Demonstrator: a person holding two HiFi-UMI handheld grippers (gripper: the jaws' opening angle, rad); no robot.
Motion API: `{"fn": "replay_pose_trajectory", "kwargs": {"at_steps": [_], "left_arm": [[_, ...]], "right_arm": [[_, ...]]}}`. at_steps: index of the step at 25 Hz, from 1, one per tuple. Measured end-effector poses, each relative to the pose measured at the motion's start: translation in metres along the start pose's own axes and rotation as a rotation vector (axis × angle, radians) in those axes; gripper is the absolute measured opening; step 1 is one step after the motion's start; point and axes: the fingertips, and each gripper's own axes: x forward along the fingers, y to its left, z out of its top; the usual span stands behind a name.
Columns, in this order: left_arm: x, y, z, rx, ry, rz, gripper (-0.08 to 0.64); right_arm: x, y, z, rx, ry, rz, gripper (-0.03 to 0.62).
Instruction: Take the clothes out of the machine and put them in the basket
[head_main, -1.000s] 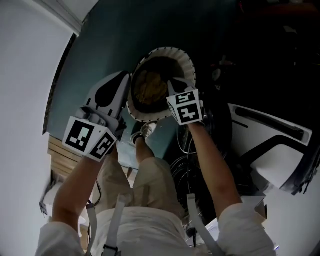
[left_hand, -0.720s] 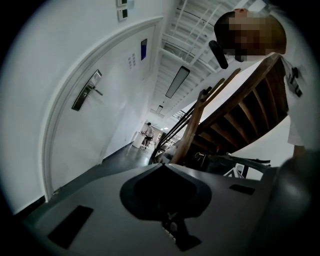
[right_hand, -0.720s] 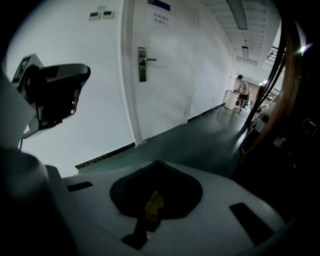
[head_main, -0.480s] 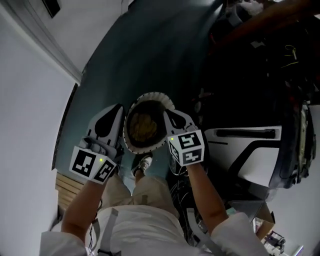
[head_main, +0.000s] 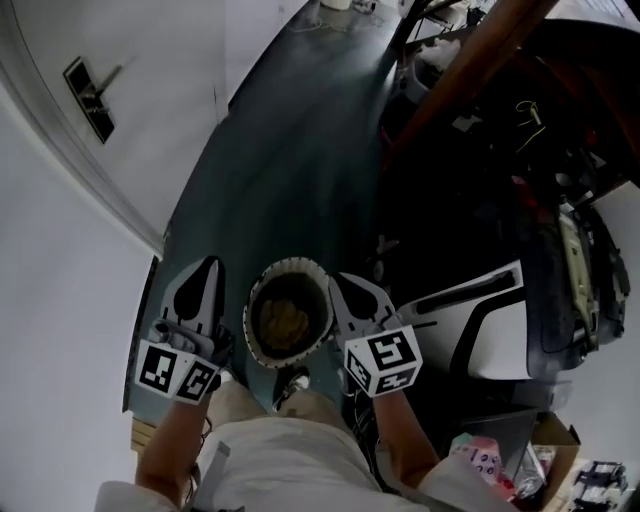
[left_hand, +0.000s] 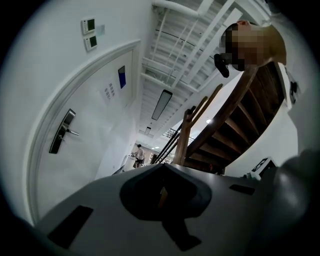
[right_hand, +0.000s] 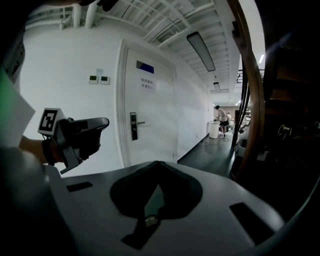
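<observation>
A round white basket (head_main: 262, 275) stands on the dark floor with yellowish clothes (head_main: 285, 318) inside it. In the head view my left gripper (head_main: 208, 264) is held to its left and my right gripper (head_main: 335, 281) to its right, both well above it. The jaws of both meet at the tips and hold nothing, as the left gripper view (left_hand: 162, 166) and the right gripper view (right_hand: 157, 163) also show. The white washing machine (head_main: 490, 340) sits low at the right. From the right gripper view, the left gripper (right_hand: 75, 134) is at the left.
A white door with a handle (head_main: 93, 92) fills the wall on the left. A wooden staircase (head_main: 480, 50) and dark clutter rise on the right. My shoe (head_main: 292, 384) is beside the basket. A person (right_hand: 220, 116) stands far down the corridor.
Both grippers have risen together and the view has pulled back with them. The basket stays on the floor and looks smaller. More of the corridor, door and staircase shows.
</observation>
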Motion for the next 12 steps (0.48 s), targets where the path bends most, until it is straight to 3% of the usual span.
{"fn": "replay_pose_trajectory", "kwargs": {"at_steps": [12], "left_arm": [[-0.034,-0.013,0.075,0.101,-0.104,0.043,0.013]], "right_arm": [[-0.090,-0.028,0.072,-0.022,-0.180,-0.058,0.011]]}}
